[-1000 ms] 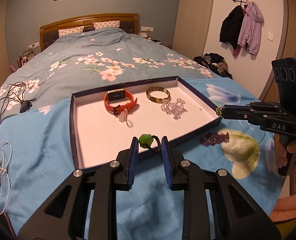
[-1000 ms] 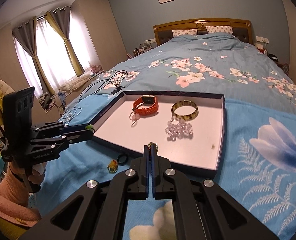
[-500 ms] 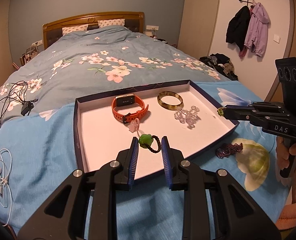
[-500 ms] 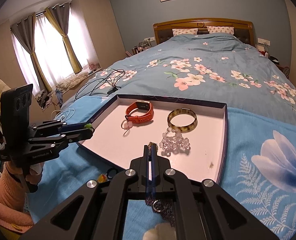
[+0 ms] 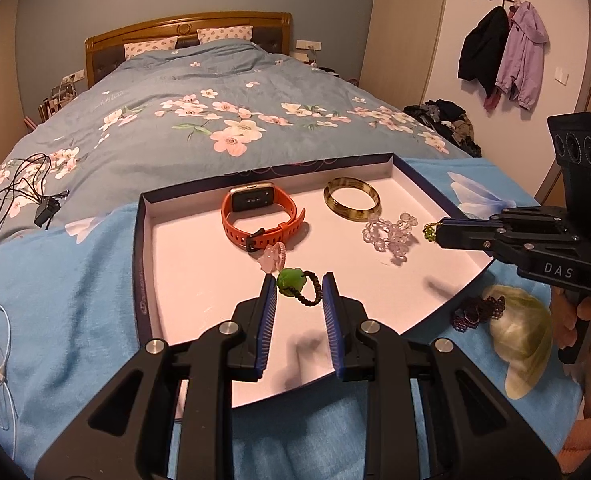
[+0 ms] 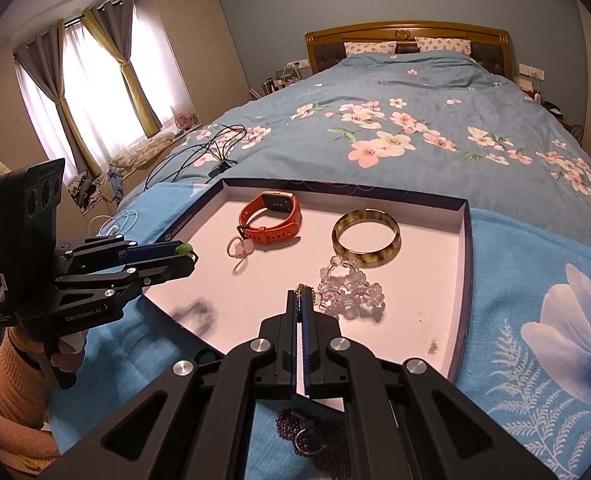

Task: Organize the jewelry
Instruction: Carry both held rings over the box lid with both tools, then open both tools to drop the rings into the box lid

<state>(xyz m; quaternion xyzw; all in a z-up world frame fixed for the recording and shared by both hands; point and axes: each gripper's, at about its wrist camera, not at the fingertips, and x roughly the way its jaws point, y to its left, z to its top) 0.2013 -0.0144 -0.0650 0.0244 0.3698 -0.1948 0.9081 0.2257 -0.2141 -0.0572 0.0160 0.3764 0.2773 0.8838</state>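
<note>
Over the near half of the tray (image 5: 145, 276), the left gripper (image 5: 298, 294) holds a green-charm bracelet (image 5: 299, 286) narrowly, while the right gripper (image 6: 300, 300) pinches a gold chain (image 6: 304, 289) beside the crystal beads (image 6: 351, 292).

free: near white floor of tray (image 5: 199, 280) | blocked: far half by watch (image 5: 261, 216), bangle (image 5: 351, 199), crystal beads (image 5: 389, 234)

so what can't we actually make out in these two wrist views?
- Right gripper: jaws shut on a small gold-and-green piece; only a tip pokes out, so its type is unclear.
- Dark purple beaded piece: right wrist view, mostly hidden under the gripper body.
- Left gripper: left wrist view, pad contact with the green-charm bracelet unclear.
</note>
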